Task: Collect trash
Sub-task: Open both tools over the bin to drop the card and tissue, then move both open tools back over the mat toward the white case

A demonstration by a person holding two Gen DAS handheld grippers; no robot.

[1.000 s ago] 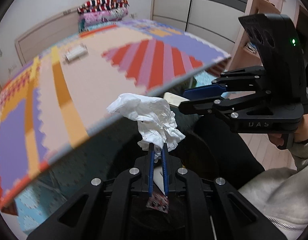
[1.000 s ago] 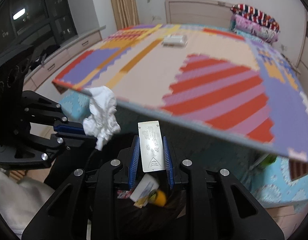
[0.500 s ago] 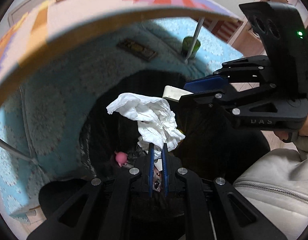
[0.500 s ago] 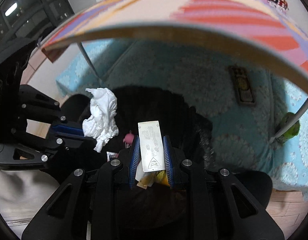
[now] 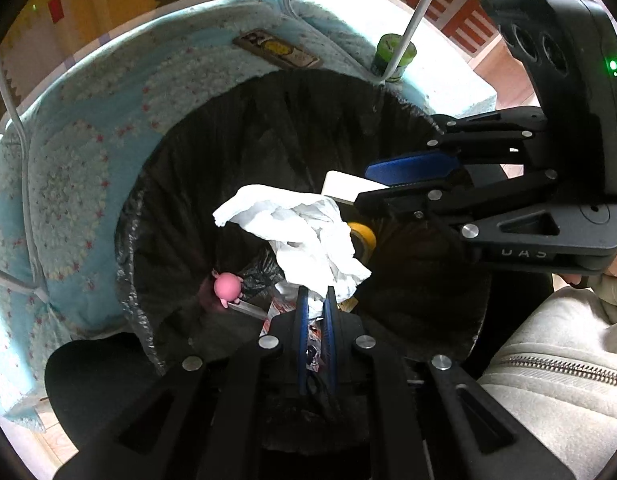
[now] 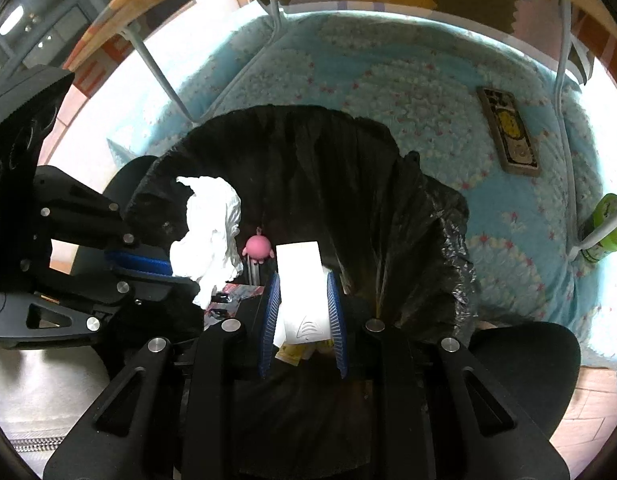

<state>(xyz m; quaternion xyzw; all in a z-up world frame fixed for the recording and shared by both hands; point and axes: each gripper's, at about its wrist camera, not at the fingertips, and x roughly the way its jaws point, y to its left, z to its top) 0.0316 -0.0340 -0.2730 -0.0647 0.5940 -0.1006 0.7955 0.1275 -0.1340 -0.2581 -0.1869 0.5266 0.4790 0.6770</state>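
Both tongs grip trash over the black bag point(image 5: 308, 128): left point(image 5: 315, 300) crumpled tissue point(image 5: 308, 236), right point(image 6: 302, 296) a white card point(image 6: 300, 276) pointing lengthwise forward.

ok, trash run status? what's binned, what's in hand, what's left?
Binned: a pink toy and wrappers already lie in the black bin bag. In hand: the left gripper is shut on a crumpled tissue, and the right gripper is shut on a white card, both over the bag's mouth. Left: release both. A green can and a flat packet sit on the blue rug, possibly next.
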